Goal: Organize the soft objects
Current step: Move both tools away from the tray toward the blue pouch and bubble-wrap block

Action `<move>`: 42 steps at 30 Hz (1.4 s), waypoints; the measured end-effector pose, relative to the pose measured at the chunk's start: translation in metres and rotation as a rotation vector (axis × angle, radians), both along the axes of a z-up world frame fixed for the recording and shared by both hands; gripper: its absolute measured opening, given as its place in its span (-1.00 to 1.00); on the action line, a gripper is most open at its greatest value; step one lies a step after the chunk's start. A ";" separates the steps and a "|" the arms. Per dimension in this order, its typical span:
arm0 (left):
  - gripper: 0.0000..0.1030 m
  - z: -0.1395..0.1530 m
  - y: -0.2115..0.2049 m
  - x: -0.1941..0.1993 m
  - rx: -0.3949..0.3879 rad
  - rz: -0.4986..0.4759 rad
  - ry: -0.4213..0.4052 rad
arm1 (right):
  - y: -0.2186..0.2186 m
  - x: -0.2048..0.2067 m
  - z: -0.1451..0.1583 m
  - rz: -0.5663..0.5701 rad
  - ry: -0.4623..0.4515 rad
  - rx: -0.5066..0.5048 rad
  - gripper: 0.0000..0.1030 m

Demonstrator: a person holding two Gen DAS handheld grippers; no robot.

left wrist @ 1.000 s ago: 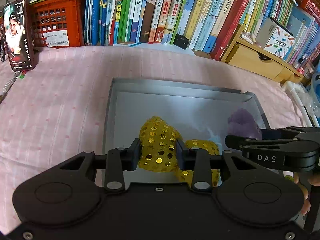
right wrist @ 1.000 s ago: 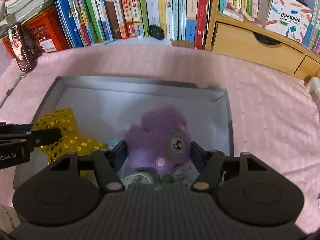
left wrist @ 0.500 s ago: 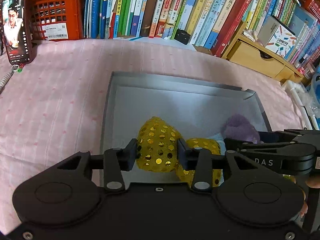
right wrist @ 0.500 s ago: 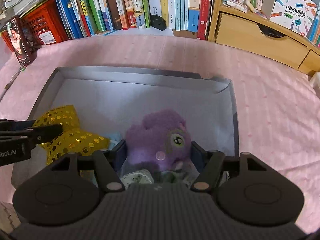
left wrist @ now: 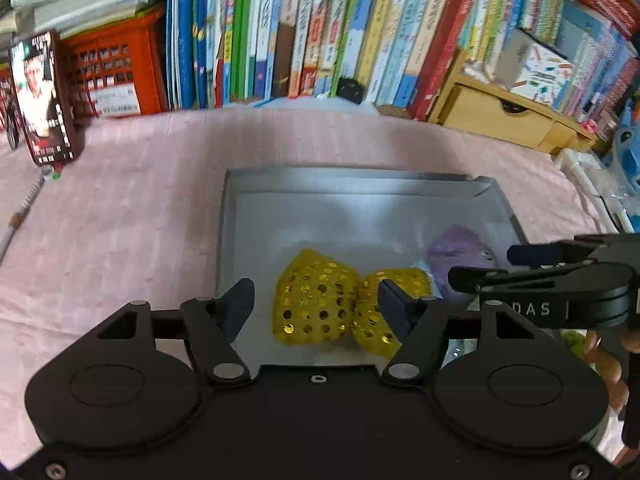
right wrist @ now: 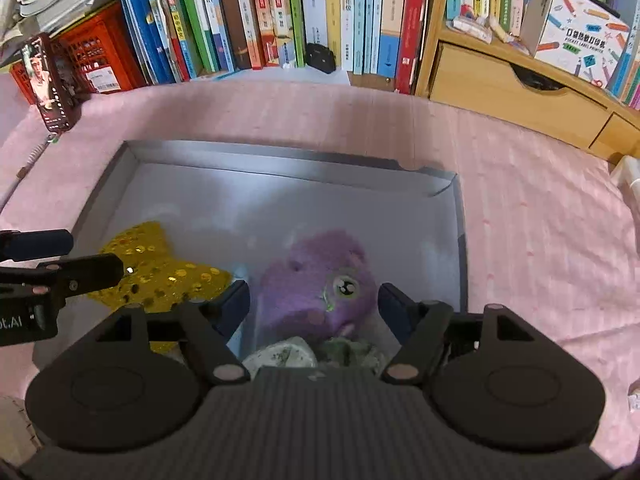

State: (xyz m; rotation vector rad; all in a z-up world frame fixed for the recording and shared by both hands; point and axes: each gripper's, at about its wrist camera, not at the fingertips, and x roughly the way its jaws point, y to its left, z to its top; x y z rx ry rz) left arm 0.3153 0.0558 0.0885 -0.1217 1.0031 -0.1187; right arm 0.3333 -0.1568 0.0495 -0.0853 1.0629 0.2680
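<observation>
A grey shallow box (left wrist: 360, 178) (right wrist: 280, 156) lies on the pink bedspread. A yellow sequined soft toy (left wrist: 316, 300) (right wrist: 160, 268) lies inside it at the left. A purple plush toy (right wrist: 320, 280) (left wrist: 460, 248) lies inside it at the right, with a greenish-white soft item (right wrist: 316, 354) at its near side. My left gripper (left wrist: 316, 300) is open, its fingers apart on either side of the yellow toy. My right gripper (right wrist: 314, 304) is open, its fingers flanking the purple plush without pressing it.
A row of upright books (left wrist: 320, 32) lines the back. A red crate (left wrist: 116, 72) and a phone (left wrist: 42, 98) stand at the back left. A wooden drawer unit (right wrist: 520, 100) stands at the back right. Pink bedspread (left wrist: 120, 208) surrounds the box.
My left gripper has opened and let go of the yellow sequined toy, which now lies in the box. My right gripper has opened wider off the purple plush.
</observation>
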 end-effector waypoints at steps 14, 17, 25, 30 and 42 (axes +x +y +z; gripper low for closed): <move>0.57 0.061 -0.026 -0.099 0.015 -0.099 -0.184 | -0.031 -0.084 0.063 0.017 -0.197 0.055 0.66; 0.59 0.067 -0.033 -0.124 0.001 -0.128 -0.220 | -0.042 -0.110 0.071 0.027 -0.249 0.053 0.68; 0.64 0.065 -0.055 -0.186 -0.016 -0.216 -0.320 | -0.069 -0.174 0.079 0.052 -0.370 0.074 0.72; 0.65 0.053 -0.066 -0.214 -0.061 -0.251 -0.335 | -0.083 -0.201 0.070 0.036 -0.408 0.098 0.73; 0.67 0.013 -0.096 -0.267 -0.078 -0.284 -0.396 | -0.106 -0.253 0.038 -0.054 -0.466 0.095 0.74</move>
